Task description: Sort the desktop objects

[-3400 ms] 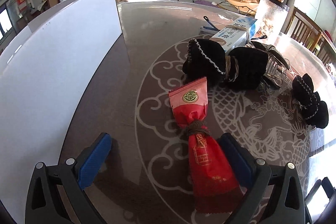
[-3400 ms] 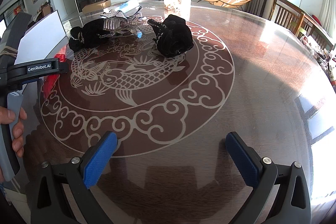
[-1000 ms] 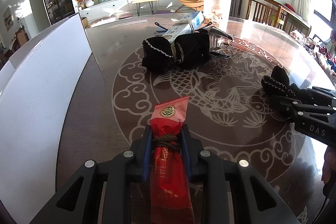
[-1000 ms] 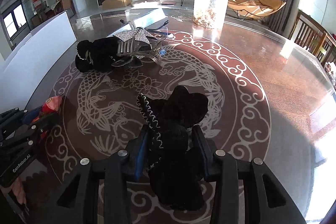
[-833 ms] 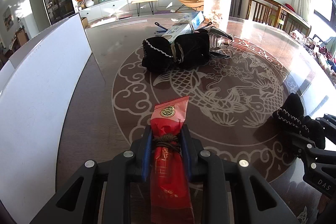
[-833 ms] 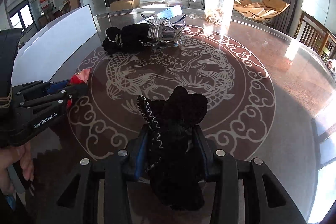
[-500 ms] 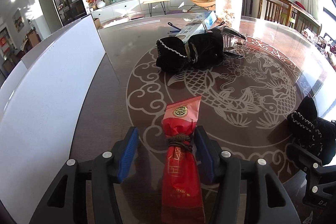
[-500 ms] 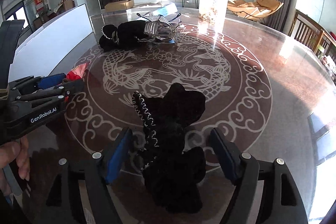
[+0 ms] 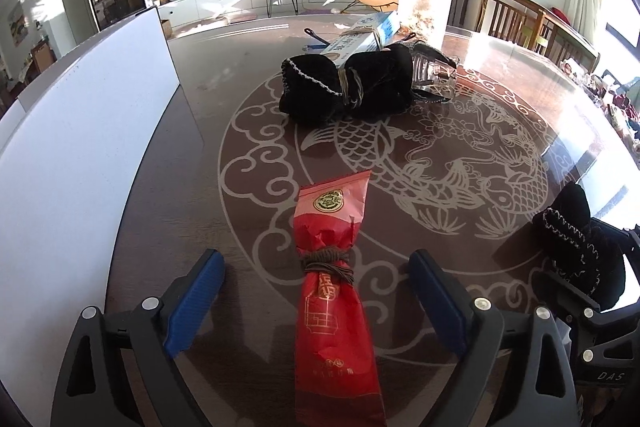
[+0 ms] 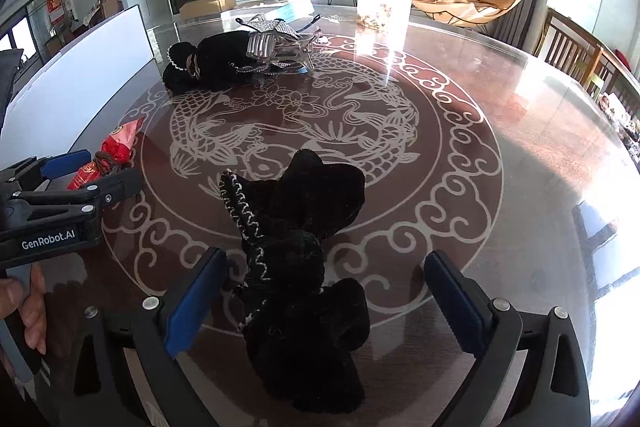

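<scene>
A red cord-tied pouch (image 9: 334,291) lies flat at the table's 6 o'clock edge, neck toward 12; a black velvet pouch (image 9: 580,251) slumps at 4 o'clock.

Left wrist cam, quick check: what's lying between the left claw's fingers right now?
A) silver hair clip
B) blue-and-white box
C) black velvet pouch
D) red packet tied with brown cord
D: the red packet tied with brown cord lies on the table between the fingers of the left claw; the jaws are opening and the pads stand clear of it.
</scene>
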